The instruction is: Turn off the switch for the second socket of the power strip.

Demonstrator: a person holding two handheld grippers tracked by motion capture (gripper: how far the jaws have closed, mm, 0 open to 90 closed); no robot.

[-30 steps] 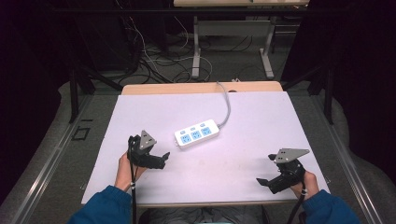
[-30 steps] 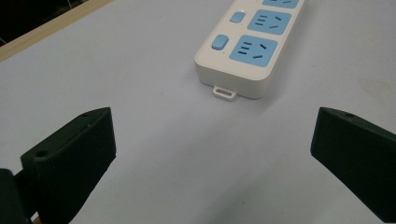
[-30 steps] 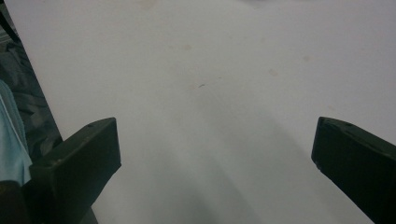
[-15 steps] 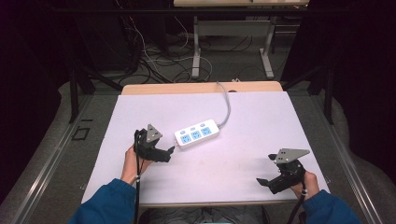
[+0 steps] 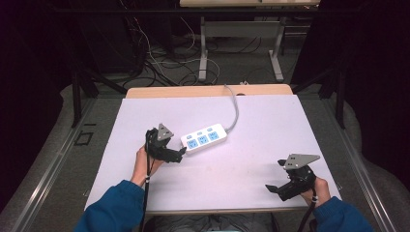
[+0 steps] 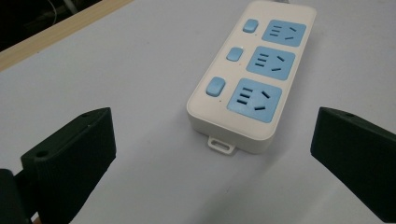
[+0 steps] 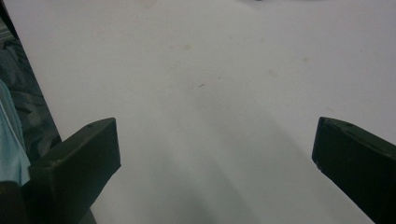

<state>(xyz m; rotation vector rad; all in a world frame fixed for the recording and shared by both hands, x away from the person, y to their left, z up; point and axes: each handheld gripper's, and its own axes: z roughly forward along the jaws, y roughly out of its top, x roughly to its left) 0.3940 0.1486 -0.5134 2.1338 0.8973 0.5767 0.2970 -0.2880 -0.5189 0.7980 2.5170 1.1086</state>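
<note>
Power strip (image 5: 204, 139), white with three blue sockets, flat near middle of white desk (image 5: 270, 121), cord running off far edge. Left claw (image 5: 180, 155) spread wide, low, just short of strip's near end. Right claw (image 5: 273, 188) also spread wide, near front right corner, well apart from strip.

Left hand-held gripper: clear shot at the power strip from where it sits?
Probably yes. The left hand-held gripper is open, right at the near end of the power strip, with bare table between the jaws and nothing blocking.
</note>
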